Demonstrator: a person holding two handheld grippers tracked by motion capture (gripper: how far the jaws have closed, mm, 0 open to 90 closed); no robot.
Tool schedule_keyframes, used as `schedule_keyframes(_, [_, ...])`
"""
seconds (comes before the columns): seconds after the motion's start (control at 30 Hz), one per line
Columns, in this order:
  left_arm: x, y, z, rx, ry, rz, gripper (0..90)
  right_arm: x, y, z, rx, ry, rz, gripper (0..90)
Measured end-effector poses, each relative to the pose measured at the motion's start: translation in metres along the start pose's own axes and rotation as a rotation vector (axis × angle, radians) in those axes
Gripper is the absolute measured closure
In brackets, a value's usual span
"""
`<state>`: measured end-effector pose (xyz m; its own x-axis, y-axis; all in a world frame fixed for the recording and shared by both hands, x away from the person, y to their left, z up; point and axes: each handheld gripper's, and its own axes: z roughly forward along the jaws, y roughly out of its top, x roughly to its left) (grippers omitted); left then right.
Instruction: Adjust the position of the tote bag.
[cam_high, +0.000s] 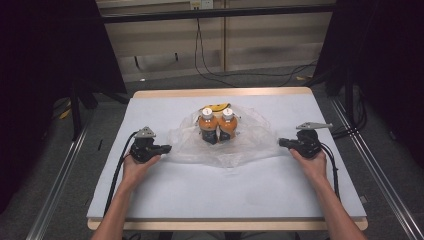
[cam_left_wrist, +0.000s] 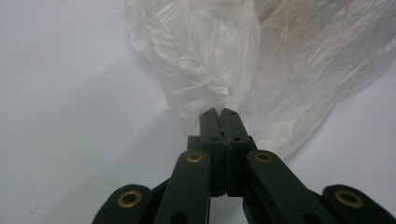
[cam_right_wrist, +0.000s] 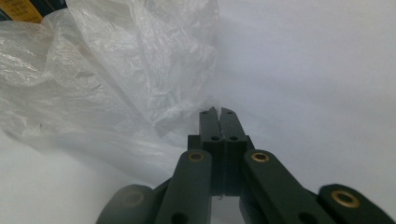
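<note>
White table cover (cam_high: 200, 195) on wood-edged table, grey floor (cables behind), both tools (cam_high: 168, 148) (cam_high: 281, 143) pinching plastic bag (cam_high: 250, 145)

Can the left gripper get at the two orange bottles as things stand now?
Probably not directly. The left gripper is shut on the edge of the clear plastic bag, and the orange bottles stand inside that bag, so the film lies between.
</note>
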<state>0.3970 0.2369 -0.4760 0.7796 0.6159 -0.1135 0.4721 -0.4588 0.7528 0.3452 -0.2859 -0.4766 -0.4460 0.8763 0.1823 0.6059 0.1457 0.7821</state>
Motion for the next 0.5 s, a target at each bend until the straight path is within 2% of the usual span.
schedule_keyframes(0.2, [0.005,-0.008,0.000,0.024,0.007,-0.026,89.9,0.000,-0.006,0.003,0.046,-0.012,-0.017,90.0])
schedule_keyframes(0.3, [0.008,-0.011,0.001,0.029,-0.004,-0.028,89.8,-0.003,-0.010,0.007,0.068,-0.016,-0.010,90.0])
schedule_keyframes(0.43, [0.010,-0.014,0.000,0.017,-0.020,-0.056,89.8,-0.005,-0.013,0.006,0.066,-0.022,-0.004,90.0])
schedule_keyframes(0.5, [0.010,-0.015,-0.001,0.016,-0.015,-0.065,89.8,-0.005,-0.013,0.006,0.062,-0.024,-0.006,90.0])
